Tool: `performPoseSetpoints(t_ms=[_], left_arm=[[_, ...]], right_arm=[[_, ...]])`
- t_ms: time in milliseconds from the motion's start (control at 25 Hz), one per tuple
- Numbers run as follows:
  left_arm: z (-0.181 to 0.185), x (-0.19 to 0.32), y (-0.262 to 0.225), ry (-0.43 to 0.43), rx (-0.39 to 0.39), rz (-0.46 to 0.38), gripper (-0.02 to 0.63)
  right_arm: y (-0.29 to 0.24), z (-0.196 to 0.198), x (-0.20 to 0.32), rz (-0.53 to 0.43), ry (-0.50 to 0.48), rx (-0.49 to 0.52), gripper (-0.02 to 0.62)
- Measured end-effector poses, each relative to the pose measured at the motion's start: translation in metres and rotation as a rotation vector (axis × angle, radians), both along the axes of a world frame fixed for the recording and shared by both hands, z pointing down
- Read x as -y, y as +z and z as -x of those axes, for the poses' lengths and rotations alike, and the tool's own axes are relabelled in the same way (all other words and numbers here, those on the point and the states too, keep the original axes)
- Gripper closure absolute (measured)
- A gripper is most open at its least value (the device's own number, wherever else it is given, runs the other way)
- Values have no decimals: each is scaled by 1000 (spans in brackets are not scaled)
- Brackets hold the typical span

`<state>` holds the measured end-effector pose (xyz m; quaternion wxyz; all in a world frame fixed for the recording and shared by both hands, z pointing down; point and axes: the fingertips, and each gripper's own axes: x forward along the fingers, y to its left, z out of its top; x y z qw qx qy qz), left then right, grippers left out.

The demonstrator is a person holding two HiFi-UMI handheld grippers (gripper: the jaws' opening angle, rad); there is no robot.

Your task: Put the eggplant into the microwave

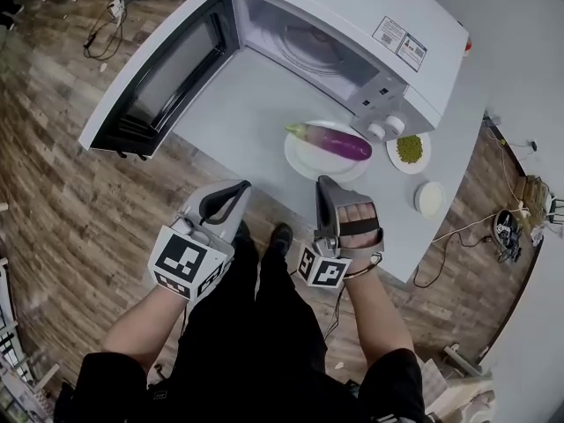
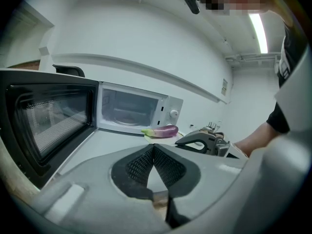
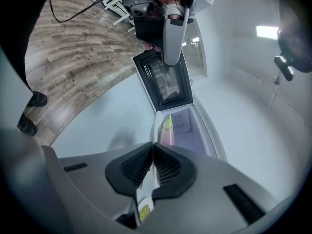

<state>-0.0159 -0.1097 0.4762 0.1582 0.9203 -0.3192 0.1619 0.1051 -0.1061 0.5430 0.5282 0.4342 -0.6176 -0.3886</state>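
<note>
The head view looks steeply down on the surface point(image 1: 256, 104) from above; both gripper views, low and near, face the open microwave point(image 1: 352, 25) across it.

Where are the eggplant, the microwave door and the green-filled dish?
eggplant point(image 1: 339, 141), head view, middle of its purple body.
microwave door point(image 1: 167, 73), head view, its dark window.
dish point(image 1: 390, 156), head view, its white rim.

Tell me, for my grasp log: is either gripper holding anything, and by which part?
Nothing: left gripper and right gripper are shut, empty; the long purple eggplant lies on its round white plate.
</note>
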Motion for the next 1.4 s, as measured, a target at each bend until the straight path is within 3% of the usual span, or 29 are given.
performPoseSetpoints(t_ms=[560, 880, 1400], left_arm=[[66, 28, -53, -14, -42, -85, 598], [69, 51, -54, -12, -47, -105, 598], [40, 108, -47, 14, -25, -106, 598]], right_arm=[[-64, 62, 37, -46, -4, -16, 574], [-62, 72, 74, -61, 6, -6, 573], [-40, 60, 147, -44, 41, 28, 573]])
